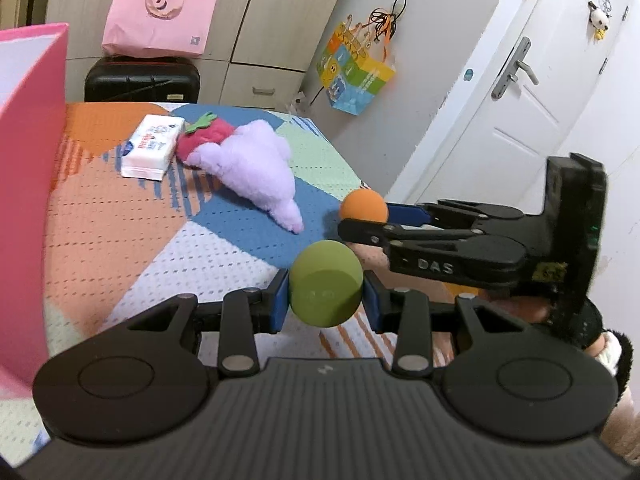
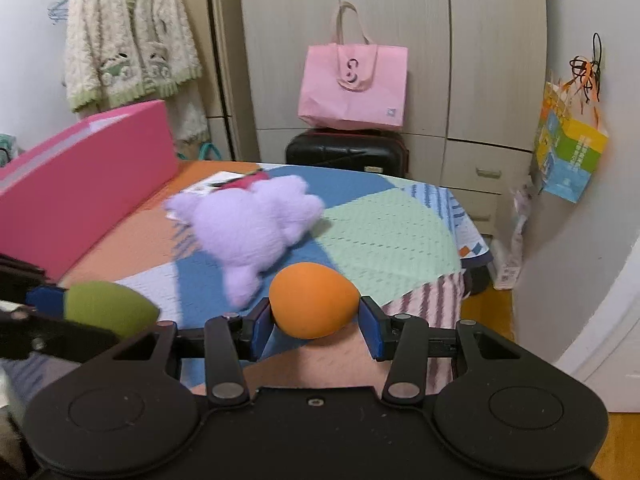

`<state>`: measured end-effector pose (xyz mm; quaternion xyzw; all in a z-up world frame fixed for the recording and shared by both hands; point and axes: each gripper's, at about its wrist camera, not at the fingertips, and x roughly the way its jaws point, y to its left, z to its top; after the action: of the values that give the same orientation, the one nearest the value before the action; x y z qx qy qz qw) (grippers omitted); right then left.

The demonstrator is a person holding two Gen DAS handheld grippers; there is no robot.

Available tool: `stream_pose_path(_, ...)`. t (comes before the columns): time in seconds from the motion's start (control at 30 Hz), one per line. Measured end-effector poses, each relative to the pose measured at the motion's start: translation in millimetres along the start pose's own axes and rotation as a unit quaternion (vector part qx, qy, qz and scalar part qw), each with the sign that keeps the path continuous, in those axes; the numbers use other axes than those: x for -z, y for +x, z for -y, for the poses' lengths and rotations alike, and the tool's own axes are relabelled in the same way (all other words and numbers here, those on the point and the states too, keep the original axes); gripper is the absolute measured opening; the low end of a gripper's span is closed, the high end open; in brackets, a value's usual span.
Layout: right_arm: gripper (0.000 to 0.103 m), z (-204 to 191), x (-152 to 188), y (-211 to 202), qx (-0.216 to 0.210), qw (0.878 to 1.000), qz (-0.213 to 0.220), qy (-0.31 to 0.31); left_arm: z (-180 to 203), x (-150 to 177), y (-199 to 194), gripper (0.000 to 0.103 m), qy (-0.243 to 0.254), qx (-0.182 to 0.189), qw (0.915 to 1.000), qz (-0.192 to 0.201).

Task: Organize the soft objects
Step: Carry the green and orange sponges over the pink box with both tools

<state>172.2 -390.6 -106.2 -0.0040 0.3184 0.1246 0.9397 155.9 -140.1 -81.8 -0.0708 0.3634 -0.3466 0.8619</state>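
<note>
Left gripper (image 1: 326, 292) clamps green ball (image 1: 326, 283); right gripper (image 2: 314, 320), beside it, clamps orange ball (image 2: 314, 300). Transport step; next, release into pink box (image 2: 86, 184) ahead-left.

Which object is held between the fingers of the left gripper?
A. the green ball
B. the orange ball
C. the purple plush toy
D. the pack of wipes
A. In the left wrist view the left gripper has its blue pads pressed on both sides of the green ball; the orange ball sits in the right gripper instead.
</note>
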Motion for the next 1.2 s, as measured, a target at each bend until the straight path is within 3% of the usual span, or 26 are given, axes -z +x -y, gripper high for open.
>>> stream_pose_path(0.1,0.052,-10.3,5.2,-16.3,-0.003,1.000,0.000,0.004,4.3,6.4,-16.3,0.037,0.008,-0.005,0.9999,0.006)
stream_pose_path(0.27,0.052,-29.9,17.2,-33.2,0.000,1.000,-0.023,0.013,-1.9,12.3,-43.2,0.037,-0.023,0.012,0.9996,0.010)
stream_pose_path(0.6,0.052,-70.8,22.1,-67.9,-0.041,0.999,-0.032,-0.005,-24.5,32.1,-89.3,0.037,-0.069,0.007,0.9976,-0.002)
stream_pose_path(0.77,0.052,-93.6,17.5,-86.5,-0.074,0.996,-0.033,-0.019,-40.4,43.7,-113.2,0.037,-0.092,0.011,0.9954,-0.023)
stream_pose_path(0.93,0.052,-120.6,13.8,-94.3,-0.144,0.987,-0.058,-0.033,-52.0,54.7,-128.7,0.037,-0.082,-0.014,0.9957,-0.040)
stream_pose_path(1.2,0.053,-170.9,0.3,-99.0,-0.195,0.975,-0.067,-0.081,-65.1,50.4,-164.2,0.037,-0.067,-0.014,0.9966,-0.046)
